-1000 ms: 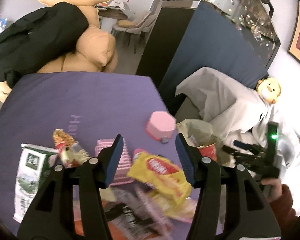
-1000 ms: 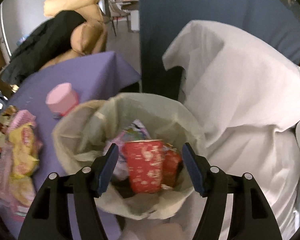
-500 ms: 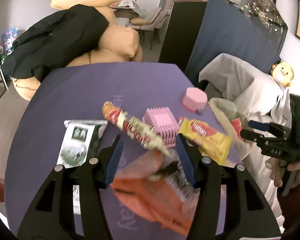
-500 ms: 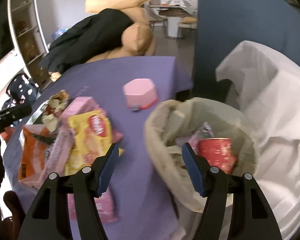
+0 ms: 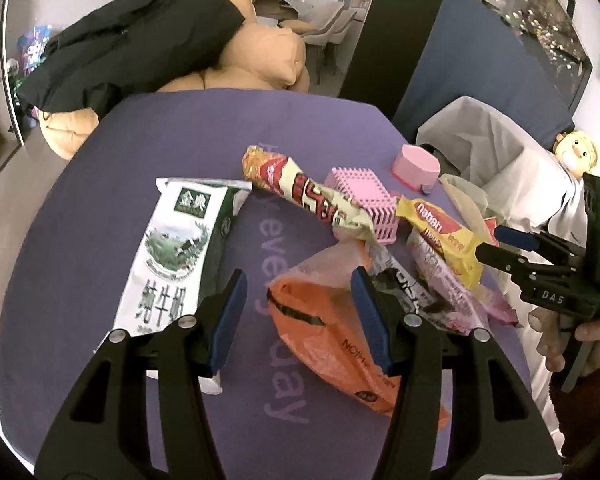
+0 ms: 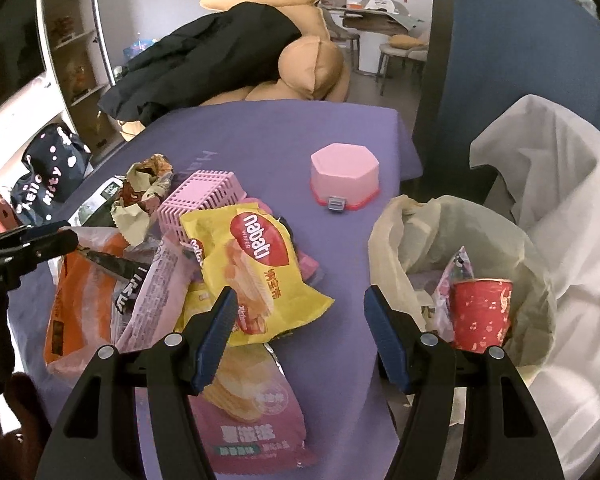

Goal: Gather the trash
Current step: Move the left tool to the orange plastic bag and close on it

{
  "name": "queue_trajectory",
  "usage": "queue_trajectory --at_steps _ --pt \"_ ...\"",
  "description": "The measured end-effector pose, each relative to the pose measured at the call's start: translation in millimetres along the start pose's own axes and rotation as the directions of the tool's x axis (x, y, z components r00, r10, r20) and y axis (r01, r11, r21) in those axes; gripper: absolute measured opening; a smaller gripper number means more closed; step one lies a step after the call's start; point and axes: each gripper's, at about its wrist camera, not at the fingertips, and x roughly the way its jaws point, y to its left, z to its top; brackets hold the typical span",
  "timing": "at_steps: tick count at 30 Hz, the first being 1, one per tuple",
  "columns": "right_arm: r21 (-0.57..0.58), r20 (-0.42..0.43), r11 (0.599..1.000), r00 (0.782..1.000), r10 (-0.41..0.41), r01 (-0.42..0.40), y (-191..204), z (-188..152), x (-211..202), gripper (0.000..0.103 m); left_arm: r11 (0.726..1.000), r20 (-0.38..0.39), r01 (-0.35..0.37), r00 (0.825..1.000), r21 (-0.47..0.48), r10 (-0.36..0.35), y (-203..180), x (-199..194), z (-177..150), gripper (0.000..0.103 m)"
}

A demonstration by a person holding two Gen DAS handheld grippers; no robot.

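Hovering with jaws apart, both grippers flank a yellow "nabati" wafer bag [image 6: 256, 268] and orange wrapper [image 5: 332, 340].

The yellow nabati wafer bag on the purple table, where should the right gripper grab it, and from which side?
Probably its loose near corner, the pointed one toward the trash bag. The yellow nabati bag lies flat on the other wrappers, and that corner overhangs the bare purple table, so the open right gripper could come in low from the bin side.
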Motion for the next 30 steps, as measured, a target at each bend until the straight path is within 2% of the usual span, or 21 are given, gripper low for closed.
queue_trajectory --at_steps 5,9,12,13,19,30 --pt "-0.002 -0.006 1.0 1.0 0.007 -0.007 3.6 -3.8 2.7 0.062 0.998 -0.034 0.044 0.998 -0.037 -0.045 -0.6 11.1 -2.6 0.052" --pt "0.013 -0.016 1.0 1.0 0.014 -0.014 -0.5 -9.0 5.4 0.062 0.998 -0.045 0.042 0.998 -0.04 -0.043 -5.1 16.6 -3.5 0.051" --pt "0.035 -0.021 0.999 0.999 0.027 -0.026 -5.2 -12.1 6.5 0.062 0.999 -0.046 0.043 0.998 -0.031 -0.044 -7.6 16.9 -4.4 0.039" --pt "0.038 -0.021 0.999 0.999 0.03 -0.029 -6.0 -13.0 6.5 0.062 0.999 -0.042 0.044 0.998 -0.029 -0.045 -8.0 16.2 -4.3 0.035" --pt "0.047 -0.01 0.998 0.999 0.048 -0.047 -7.3 -15.4 3.1 0.062 0.998 -0.014 0.055 0.998 -0.018 -0.055 -7.3 10.7 -0.3 0.026" --pt "0.015 0.019 0.998 0.998 0.061 -0.062 -2.8 -7.1 -5.8 0.062 0.998 0.043 0.049 0.998 -0.04 -0.047 9.9 -6.9 12.1 0.023"
